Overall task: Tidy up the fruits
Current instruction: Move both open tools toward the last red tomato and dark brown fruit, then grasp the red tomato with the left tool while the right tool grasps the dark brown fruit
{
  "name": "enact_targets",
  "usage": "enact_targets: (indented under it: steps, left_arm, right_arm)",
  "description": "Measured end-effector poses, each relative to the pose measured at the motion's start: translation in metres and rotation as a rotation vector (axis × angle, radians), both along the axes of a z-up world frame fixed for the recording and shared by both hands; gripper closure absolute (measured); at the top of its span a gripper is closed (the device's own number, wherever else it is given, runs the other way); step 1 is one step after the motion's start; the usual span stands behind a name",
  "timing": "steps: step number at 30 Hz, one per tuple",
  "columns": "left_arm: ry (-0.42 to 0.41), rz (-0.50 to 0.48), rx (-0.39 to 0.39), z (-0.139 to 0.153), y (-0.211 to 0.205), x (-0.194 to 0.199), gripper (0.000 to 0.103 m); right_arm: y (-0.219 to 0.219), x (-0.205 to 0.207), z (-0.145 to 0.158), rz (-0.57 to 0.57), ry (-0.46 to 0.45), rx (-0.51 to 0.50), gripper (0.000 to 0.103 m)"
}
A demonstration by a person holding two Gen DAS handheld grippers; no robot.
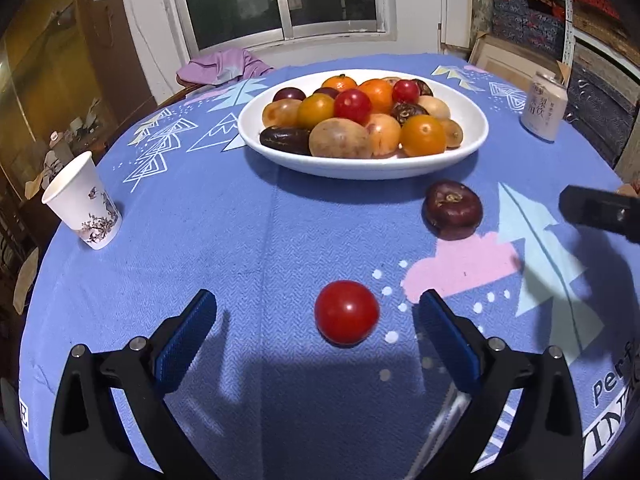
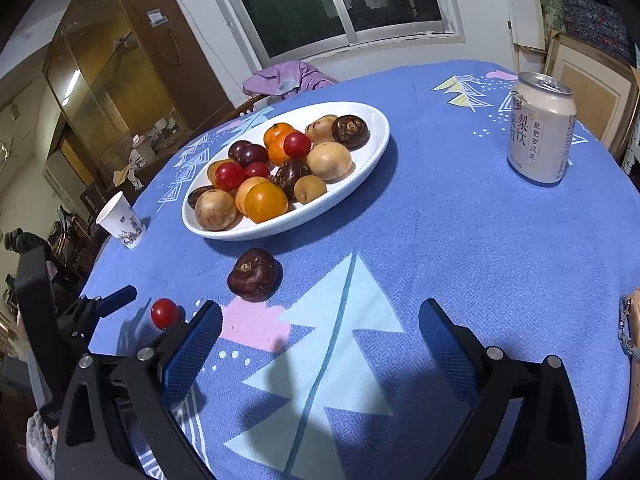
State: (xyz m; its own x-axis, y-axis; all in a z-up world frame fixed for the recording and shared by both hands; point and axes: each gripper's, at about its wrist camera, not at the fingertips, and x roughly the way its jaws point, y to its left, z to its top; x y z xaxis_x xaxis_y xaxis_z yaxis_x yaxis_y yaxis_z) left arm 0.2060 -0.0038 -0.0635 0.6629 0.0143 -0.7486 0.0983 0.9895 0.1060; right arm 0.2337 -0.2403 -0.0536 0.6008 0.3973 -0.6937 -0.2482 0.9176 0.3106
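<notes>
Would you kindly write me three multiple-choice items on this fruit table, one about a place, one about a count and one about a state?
1. Where does the loose red cherry tomato lie?
A. In the white dish
B. On the blue tablecloth between the left gripper's open fingers
C. Inside the paper cup

2. How many fruits lie on the cloth outside the white dish?
A. Two
B. Four
C. None

3. What is the state of the right gripper?
A. Shut on the can
B. Shut on a tomato
C. Open and holding nothing

Answers:
1. B: the tomato sits on the blue tablecloth, framed by the left gripper.
2. A: only the tomato and the dark water chestnut lie off the dish.
3. C: its jaws stand wide apart over bare cloth.
</notes>
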Motion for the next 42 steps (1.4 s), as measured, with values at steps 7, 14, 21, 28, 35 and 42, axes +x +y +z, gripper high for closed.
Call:
enact_targets:
  steps: [7, 14, 21, 28, 35, 42]
  left_arm:
    - [0.032, -0.065, -0.133, 0.0, 0.007, -0.009, 0.004]
    - [0.012, -0.122, -0.253, 0.006, 0.009, -0.012, 0.004]
    - [0.032, -0.121, -0.18, 0.002, 0.001, -0.009, 0.004]
    - [0.055, -0.121, -0.284, -0.003, 0.013, -0.004, 0.004]
    - [0.038, -0.102, -0.207, -0.003, 0.004, -0.004, 0.004]
    - [0.035, -0.119, -0.2, -0.002, 0.001, -0.004, 0.004]
  right_arm:
    - [0.01, -0.003, -0.003, 0.039, -0.005, -0.025, 0.003]
    - [0.015, -0.006, -0.002, 0.07, -0.03, -0.024, 0.003]
    - [0.017, 0.002, -0.003, 0.069, -0.007, 0.047, 0.004]
    - [0.045, 0.018, -0.004, 0.161, 0.051, 0.053, 0.037]
    - [0.063, 0.031, -0.005, 0.147, 0.041, -0.018, 0.045]
    - [0.08, 0.032, -0.013, 0.159, 0.014, -0.129, 0.055]
